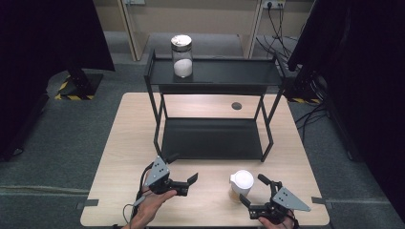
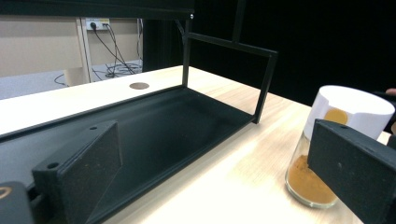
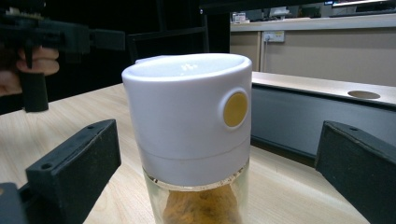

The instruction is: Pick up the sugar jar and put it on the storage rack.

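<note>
Right up against the lens in the right gripper view is the spice jar [image 3: 194,140], white cap with a round yellow dot on its side, clear glass below with orange-brown powder in the bottom. It stands upright on the wooden table [image 1: 119,157], between the right gripper's [image 1: 251,190] two black jaws, which are spread wide with clear air on both sides of the cap, so nothing is gripped. From the high view the jar [image 1: 240,185] sits near the front edge of the table, right of centre, just in front of the black two-level rack [image 1: 212,138].

Left gripper [image 1: 183,168] is held up off to the left of the jar, jaws also wide apart and holding nothing. In its own view the jar [image 2: 336,144] shows on the right, partly behind the right-hand jaw, and I can't really tell from that angle how near the jaw is to the glass; from above they look well apart. Rack's lower shelf runs along the left of that view.

On the rack's top shelf, toward its left end, stands a second jar [image 1: 182,56], clear glass with white powder in the bottom and a lid that looks shiny. Small round hole [image 1: 236,106] in the tabletop behind the rack.
</note>
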The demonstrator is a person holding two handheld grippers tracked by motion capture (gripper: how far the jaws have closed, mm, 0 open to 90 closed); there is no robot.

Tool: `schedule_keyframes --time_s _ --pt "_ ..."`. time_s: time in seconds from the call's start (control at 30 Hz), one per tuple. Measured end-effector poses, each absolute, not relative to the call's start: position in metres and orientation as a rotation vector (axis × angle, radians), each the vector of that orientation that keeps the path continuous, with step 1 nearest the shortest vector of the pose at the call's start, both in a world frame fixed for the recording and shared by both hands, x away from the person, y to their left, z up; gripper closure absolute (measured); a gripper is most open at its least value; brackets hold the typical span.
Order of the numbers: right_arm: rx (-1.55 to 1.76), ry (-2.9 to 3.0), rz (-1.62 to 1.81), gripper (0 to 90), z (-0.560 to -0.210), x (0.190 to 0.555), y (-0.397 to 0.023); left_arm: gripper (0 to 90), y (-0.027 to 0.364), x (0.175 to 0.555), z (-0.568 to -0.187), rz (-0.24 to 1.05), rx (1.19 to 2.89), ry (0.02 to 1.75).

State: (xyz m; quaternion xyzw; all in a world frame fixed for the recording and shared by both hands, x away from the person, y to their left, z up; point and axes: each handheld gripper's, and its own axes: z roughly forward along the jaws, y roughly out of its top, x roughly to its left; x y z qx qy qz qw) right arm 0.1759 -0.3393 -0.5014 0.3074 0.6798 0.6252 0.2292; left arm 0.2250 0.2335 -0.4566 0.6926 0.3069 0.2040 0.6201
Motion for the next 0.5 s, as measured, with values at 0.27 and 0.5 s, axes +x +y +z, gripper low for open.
schedule_keyframes --time_s 0.27,0.5 --pt "0.843 1.871 1.722 0.4 -0.501 0.175 -0.34 2.2 0.231 0.217 -0.477 0.495 1.596 0.682" --pt "0.84 1.871 1.722 0.4 -0.501 0.175 -0.339 2.2 0.234 0.212 -0.489 0.506 1.59 0.686"
